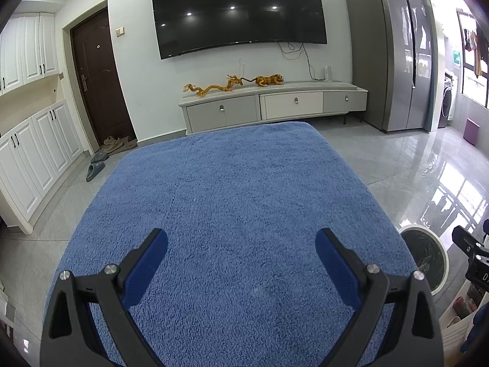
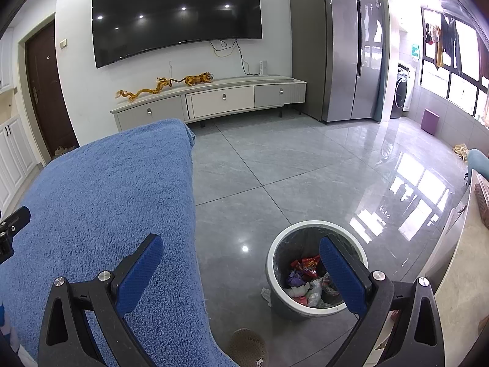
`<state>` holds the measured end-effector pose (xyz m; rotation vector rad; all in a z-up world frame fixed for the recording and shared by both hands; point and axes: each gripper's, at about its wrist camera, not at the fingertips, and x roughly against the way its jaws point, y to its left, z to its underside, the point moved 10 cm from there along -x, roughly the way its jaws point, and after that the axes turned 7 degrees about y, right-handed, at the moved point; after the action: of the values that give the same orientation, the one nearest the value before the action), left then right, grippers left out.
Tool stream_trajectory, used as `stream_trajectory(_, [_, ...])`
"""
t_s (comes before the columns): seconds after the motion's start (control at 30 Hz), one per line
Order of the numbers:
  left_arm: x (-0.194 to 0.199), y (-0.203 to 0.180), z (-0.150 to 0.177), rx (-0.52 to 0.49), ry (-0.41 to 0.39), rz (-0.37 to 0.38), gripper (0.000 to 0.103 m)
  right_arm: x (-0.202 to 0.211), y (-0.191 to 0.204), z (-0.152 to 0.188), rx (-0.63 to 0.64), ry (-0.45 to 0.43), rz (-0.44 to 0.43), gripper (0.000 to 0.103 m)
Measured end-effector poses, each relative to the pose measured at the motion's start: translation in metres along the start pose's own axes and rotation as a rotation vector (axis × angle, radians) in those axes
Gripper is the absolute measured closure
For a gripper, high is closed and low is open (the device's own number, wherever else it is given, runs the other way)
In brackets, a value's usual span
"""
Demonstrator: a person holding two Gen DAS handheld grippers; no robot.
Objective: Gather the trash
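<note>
Fuzzy blue towel-covered table [image 1: 232,202] up front, glossy grey tile floor [image 2: 290,168] stretching right toward the TV wall. Round white-rimmed grey trash bin [image 2: 316,267] just off the table's right edge, wrappers [image 2: 307,267] inside. Left gripper [image 1: 241,263] and right gripper [image 2: 241,267] both spread wide, gripping nothing.

The left wrist view looks forward and slightly down along its claw [image 1: 241,246], close above the blue towel [image 1: 238,202], facing the wall with the television [image 1: 238,12]. The right wrist view sits further right, over the towel's edge [image 2: 101,189] and the floor, looking down into the bin [image 2: 316,266]. Both share the towel, television, low cabinet [image 1: 275,104] and refrigerator [image 1: 394,49].
</note>
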<state>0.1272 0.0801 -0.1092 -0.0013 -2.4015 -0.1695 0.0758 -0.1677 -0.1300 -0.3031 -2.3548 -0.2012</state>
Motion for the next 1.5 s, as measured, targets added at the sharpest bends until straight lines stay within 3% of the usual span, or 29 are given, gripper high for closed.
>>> stream_trajectory(1.5, [0.01,0.02,-0.004,0.032,-0.023,0.03,0.005,0.009,-0.002,-0.005,0.014,-0.036,0.039,0.0])
